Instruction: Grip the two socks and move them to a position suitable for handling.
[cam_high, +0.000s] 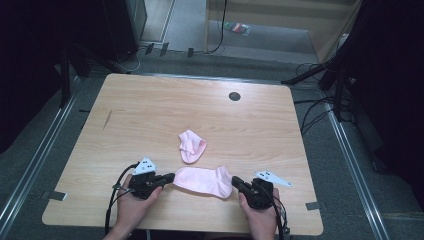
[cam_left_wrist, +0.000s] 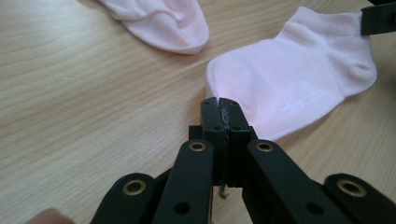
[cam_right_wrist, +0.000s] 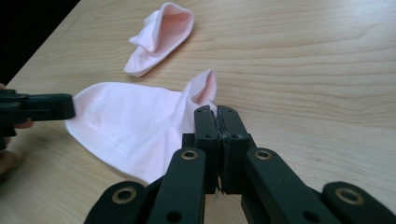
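A flat pink sock (cam_high: 202, 181) lies near the table's front edge, held between both grippers. My left gripper (cam_high: 171, 176) is shut on its toe end, and in the left gripper view the jaws (cam_left_wrist: 218, 101) meet at the edge of the sock (cam_left_wrist: 299, 79). My right gripper (cam_high: 234, 180) is shut on the cuff end, its jaws (cam_right_wrist: 215, 111) pressed together at the opening of the sock (cam_right_wrist: 126, 126). A second pink sock (cam_high: 191, 145) lies crumpled a little farther back, apart from both grippers.
The wooden table (cam_high: 150, 115) has a round dark cable hole (cam_high: 234, 96) near its far edge. Grey floor, cables and dark stands surround the table. A hand holds each gripper at the front edge.
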